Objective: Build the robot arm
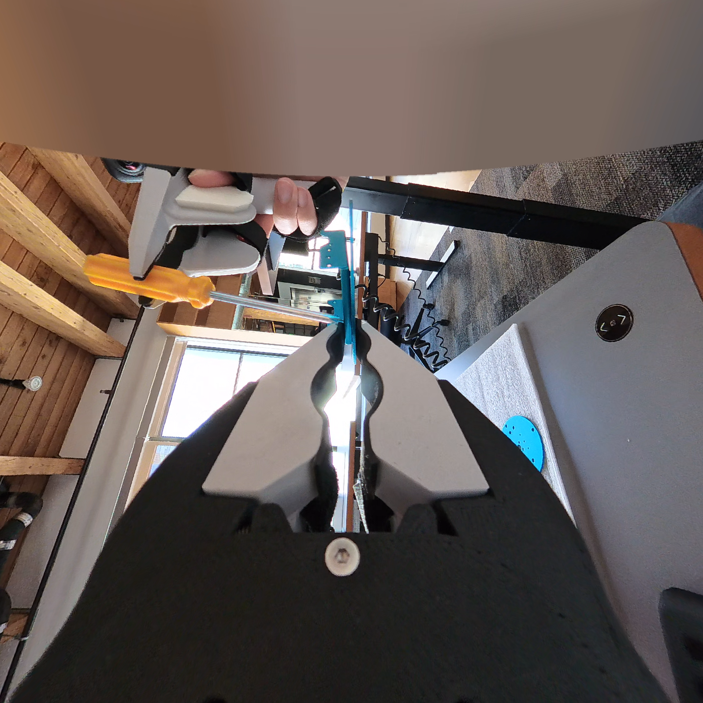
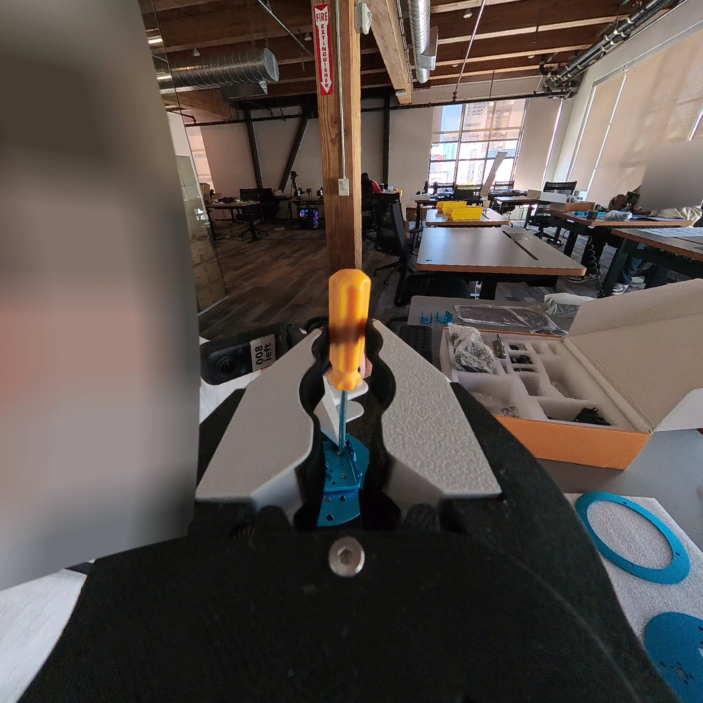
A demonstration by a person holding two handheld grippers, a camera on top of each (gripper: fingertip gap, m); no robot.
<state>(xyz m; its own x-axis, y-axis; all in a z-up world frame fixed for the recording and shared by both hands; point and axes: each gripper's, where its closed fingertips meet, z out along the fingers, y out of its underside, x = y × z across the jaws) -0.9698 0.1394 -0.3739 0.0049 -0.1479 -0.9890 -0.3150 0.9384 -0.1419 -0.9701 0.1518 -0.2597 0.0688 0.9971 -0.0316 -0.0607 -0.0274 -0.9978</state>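
left wrist view: left gripper (image 1: 349, 334) closed almost fully, jaws pinching a thin blue plate (image 1: 347, 289) edge-on at the tips, plate standing out toward 12 o'clock with a small blue bracket (image 1: 334, 249) on its 9 o'clock face. from 9 o'clock, orange-handled screwdriver (image 1: 152, 281) reaching in, tip touching the plate assembly just above the fingertips; handle clamped in the far right gripper (image 1: 146, 275), a hand (image 1: 293, 209) wrapped round its grip at 12 o'clock. at 3 o'clock, a blue disc (image 1: 523, 441) lying on a pale pad, well apart. right wrist view: right gripper (image 2: 348, 331) narrowed to handle width and clamped on the screwdriver (image 2: 348, 296), shaft running down toward 6 o'clock, tip seated on the blue bracket (image 2: 340, 471), apparently on a screw head, though too small to tell. at 4 o'clock, a blue ring (image 2: 586, 521) on white foam, another blue disc (image 2: 677, 654) toward 5 o'clock; at 3 o'clock, an open box (image 2: 570, 441) of parts. judgement on doing this well: keep shaft square to the bracket face, press lightly along the shaft while turning, hold the plate rigid against the twist; thin edge grip likely to let the plate pivot or the tip slip off.
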